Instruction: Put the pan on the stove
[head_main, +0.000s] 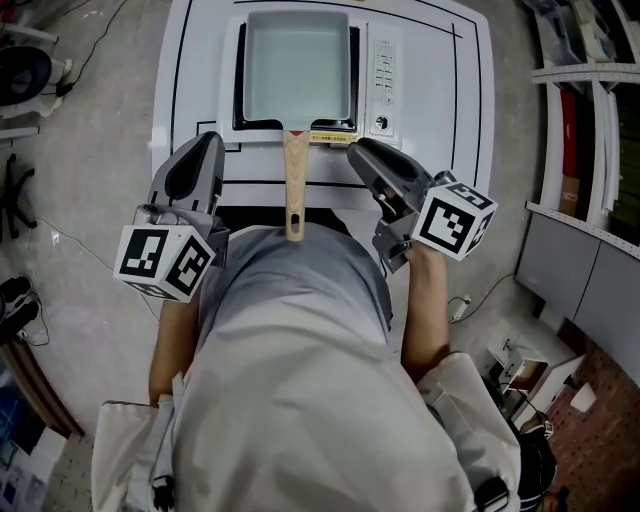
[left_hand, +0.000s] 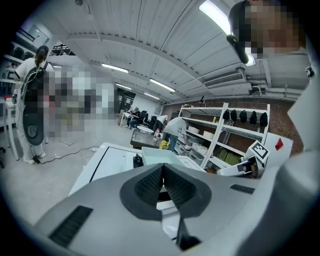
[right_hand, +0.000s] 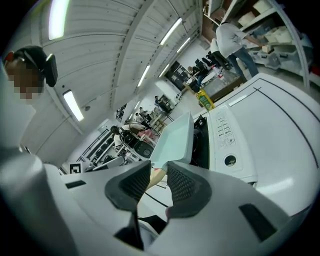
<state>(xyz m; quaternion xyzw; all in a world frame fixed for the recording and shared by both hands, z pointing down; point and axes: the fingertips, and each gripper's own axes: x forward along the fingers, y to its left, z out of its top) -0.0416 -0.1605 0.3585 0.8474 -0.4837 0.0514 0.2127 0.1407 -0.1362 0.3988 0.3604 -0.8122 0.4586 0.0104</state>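
Pan (head_main: 298, 65) on stove (head_main: 383, 70); right gripper (head_main: 358, 150) fingers half-open, seemingly clear of handle (head_main: 294, 185); left gripper (head_main: 209, 139) closed, empty.

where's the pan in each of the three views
head view: pan at top centre, on the stove, wooden handle pointing toward the person.
left gripper view: pan at centre, just above the jaws.
right gripper view: pan at centre, tilted, just above the jaws.
shared landmark: the white table with its black line, under the stove in all three.
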